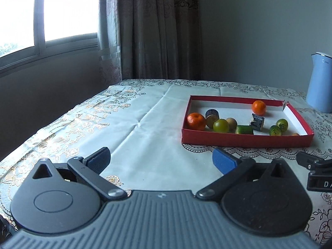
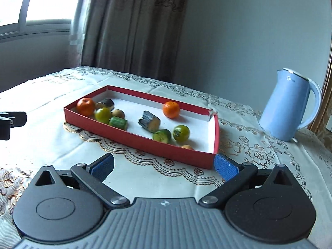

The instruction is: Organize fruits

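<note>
Left wrist view: the left gripper (image 1: 160,161) is hovering low over the pale embroidered tablecloth (image 1: 132,124), its blue-padded jaws spread wide and holding nothing. All the produce in sight is sitting inside the shallow red cardboard tray with a white floor (image 1: 244,139) — a round orange mandarin (image 1: 195,121) at the near left corner, a second orange mandarin (image 1: 258,107) by the far wall, a round green fruit (image 1: 221,125), a short green cucumber piece (image 1: 244,129), a dark-skinned cut chunk (image 1: 258,122) and a few smaller pieces. Nothing edible is lying loose on the cloth here. That fits a tray already filled, or one waiting to be sorted out; the pictures are not settling which. On the black part at the right edge, the white letters "DA" (image 1: 327,184) are showing, cut off by the frame.

Right wrist view: the right gripper (image 2: 164,165) is sitting just before the tray's near wall, jaws wide apart, empty. The same pieces are lying scattered, unsorted by kind. The tall light-blue plastic kettle (image 2: 286,108) is standing well apart from the tray; its small logo is possibly a brand mark — too blurred to read.
</note>
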Tool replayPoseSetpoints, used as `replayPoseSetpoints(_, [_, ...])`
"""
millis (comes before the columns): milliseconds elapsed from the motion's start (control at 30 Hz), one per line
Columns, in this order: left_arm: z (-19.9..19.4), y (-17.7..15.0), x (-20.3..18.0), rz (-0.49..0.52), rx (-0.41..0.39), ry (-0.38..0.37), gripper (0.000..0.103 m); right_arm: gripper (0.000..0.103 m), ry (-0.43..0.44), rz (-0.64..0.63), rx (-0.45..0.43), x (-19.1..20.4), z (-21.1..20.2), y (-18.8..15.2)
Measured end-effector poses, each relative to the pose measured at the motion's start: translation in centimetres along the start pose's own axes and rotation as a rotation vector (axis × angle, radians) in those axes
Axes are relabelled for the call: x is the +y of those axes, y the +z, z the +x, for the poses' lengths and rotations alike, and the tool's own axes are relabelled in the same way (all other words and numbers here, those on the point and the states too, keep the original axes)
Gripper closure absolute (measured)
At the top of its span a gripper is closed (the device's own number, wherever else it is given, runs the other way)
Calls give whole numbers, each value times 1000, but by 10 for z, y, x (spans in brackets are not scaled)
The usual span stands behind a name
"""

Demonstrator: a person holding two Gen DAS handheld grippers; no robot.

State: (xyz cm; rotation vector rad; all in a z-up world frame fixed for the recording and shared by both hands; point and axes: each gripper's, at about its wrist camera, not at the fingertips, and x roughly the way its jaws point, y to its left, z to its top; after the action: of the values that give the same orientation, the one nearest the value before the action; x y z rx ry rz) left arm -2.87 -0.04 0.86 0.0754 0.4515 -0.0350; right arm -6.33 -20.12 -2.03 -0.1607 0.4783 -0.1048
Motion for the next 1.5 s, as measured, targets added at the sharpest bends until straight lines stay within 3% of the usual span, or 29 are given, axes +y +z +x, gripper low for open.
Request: replayPoseSetpoints(1500, [39,-7,2,-29,95,17,0,0,45,74,46,15,22,-5])
